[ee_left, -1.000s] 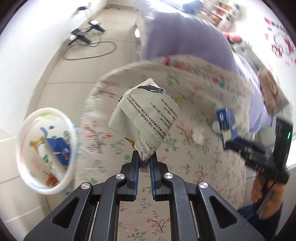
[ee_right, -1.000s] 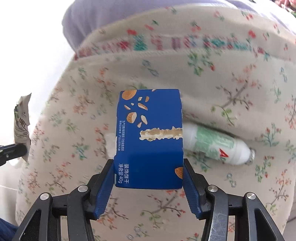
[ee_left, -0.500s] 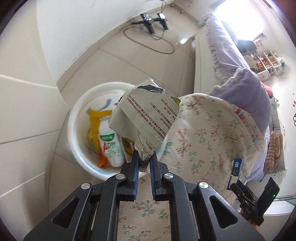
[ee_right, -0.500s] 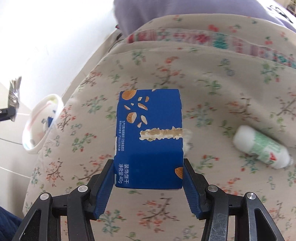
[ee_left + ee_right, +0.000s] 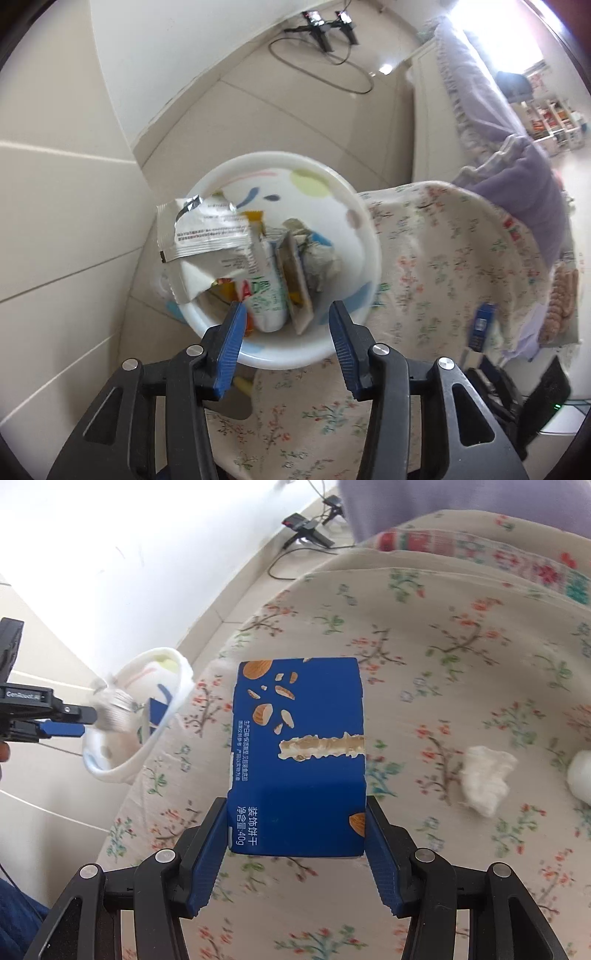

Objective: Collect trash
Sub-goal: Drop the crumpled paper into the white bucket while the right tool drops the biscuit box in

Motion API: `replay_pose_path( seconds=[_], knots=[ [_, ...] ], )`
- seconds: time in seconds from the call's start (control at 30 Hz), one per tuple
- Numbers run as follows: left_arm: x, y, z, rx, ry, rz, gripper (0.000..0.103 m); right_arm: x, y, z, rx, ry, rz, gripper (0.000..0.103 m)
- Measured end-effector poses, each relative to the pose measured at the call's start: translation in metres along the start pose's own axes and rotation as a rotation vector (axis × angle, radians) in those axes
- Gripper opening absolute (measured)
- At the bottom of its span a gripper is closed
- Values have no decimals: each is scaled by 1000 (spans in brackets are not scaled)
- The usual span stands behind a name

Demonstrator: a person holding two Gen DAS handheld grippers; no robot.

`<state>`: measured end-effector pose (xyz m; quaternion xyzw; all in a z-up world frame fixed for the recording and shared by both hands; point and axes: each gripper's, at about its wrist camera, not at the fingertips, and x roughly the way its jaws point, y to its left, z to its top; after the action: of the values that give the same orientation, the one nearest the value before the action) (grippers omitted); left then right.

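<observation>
- Hovering above the white bin [image 5: 364,236], the left gripper [image 5: 286,343] is seen with its jaws opening and nothing between them, so that the grey wrapper [image 5: 207,232] can fall inside.
- The wrapper is caught just over the bin's rim, above a bottle and other packets.
- A blue biscuit box [image 5: 299,753] is clamped in the right gripper [image 5: 295,834] over the flowered bedcover [image 5: 443,664], apparently for binning next.
- Farther off, a white tissue wad [image 5: 485,777] is left on the cover.

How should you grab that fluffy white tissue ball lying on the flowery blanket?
Probably pinch the crumpled tissue across its narrower middle, coming straight down from above. It lies loose on the floral blanket, with bare cloth all around it, so hand-held gripper fingers fit either side.
</observation>
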<state>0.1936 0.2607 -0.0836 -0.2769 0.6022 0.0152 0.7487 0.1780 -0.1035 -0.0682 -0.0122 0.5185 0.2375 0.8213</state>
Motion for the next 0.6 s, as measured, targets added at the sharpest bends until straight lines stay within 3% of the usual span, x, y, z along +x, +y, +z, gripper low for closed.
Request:
replay_pose_path(
  seconds=[0.13,0.33,0.6],
  knots=[
    [-25,7,2,-38,-56,-48,49,12,15,4,-8,-7,-4,60],
    [-56,48,9,-193,-158,-83,49,31,59,18,-22,-29,60,60],
    [-74,51,7,-178,-198,-121,49,83,157,44,-154,-2,146,60]
  ],
)
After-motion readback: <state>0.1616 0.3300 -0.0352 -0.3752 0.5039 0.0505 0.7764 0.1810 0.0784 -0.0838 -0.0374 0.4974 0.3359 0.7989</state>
